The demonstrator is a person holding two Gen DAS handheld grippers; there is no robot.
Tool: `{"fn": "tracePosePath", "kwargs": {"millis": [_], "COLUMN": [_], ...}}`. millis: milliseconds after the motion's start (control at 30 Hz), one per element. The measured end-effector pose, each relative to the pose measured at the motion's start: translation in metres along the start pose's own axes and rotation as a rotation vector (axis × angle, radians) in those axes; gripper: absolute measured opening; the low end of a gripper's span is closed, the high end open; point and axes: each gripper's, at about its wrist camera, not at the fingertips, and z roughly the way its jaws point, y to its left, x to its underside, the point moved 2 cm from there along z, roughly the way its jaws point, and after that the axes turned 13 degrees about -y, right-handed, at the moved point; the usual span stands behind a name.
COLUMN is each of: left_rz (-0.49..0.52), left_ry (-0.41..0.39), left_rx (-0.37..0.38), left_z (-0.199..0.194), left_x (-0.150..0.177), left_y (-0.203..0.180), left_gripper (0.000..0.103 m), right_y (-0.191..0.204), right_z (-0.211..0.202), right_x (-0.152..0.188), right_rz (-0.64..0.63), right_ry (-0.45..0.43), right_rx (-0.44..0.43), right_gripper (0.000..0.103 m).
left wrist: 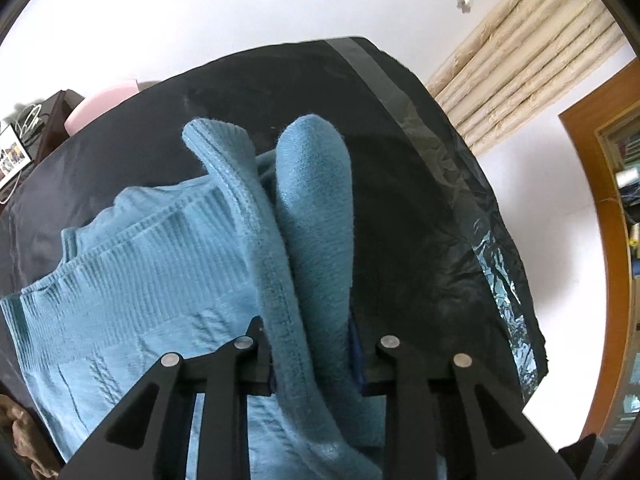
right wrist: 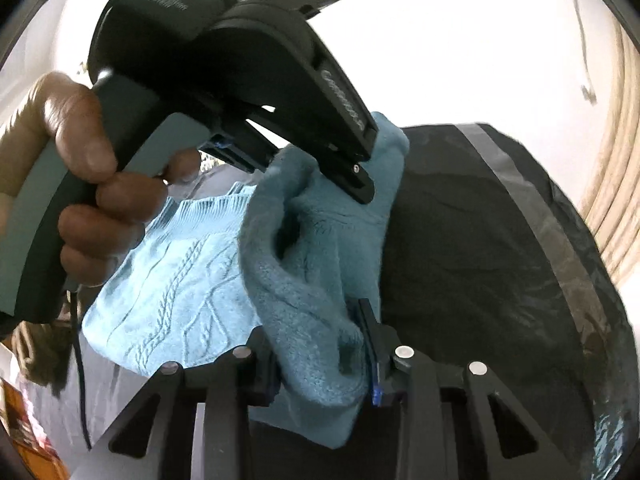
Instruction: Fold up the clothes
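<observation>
With both grippers pinching the sweater edge, I lift it to fold over.

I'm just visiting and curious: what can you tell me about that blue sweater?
The blue sweater is a soft, fuzzy knit with a ribbed band and cable patterns. It lies partly spread on a dark cloth-covered table. One bunched fold is pinched in the left gripper, another in the right gripper, so that part stands lifted while the rest rests flat.
</observation>
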Motion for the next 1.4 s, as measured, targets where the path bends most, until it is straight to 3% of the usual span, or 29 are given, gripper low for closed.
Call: {"fn": "tracePosePath", "kwargs": {"millis": [200,367,533,800,1100,1400], "left_rz": [-0.044,-0.106,-0.169,-0.260,-0.343,-0.387], "left_ry": [-0.068,-0.123,-0.161,-0.191,-0.215,-0.279], "left_rx": [0.064,0.093,0.091,0.074,0.094,0.207], "left_z": [-0.048,-0.088,-0.102,-0.113,-0.120,-0.116], "left_x": [0.008,0.018,0.029,0.070,0.116,0.148], "left_y": [0.053,0.109,0.158,0.223,0.278,0.318], "left_gripper": [0.024,0.024,0.024,0.024,0.024,0.024], "right_y": [0.058,0.111,0.170,0.249,0.299,0.328], "right_z": [-0.021,-0.019,-0.012,0.011,0.027,0.017], "right_x": [-0.015,-0.028,-0.033,-0.020,0.012,0.031], "right_rz": [-0.052,-0.081,-0.131,-0.219,-0.298,-0.362], "right_ry": [-0.066,-0.096,-0.104,-0.059,0.032,0.091], "right_rx": [0.039,-0.003,-0.069,-0.168,-0.224,-0.240], "right_gripper": [0.028,0.028,0.028,0.028,0.028,0.028]}}
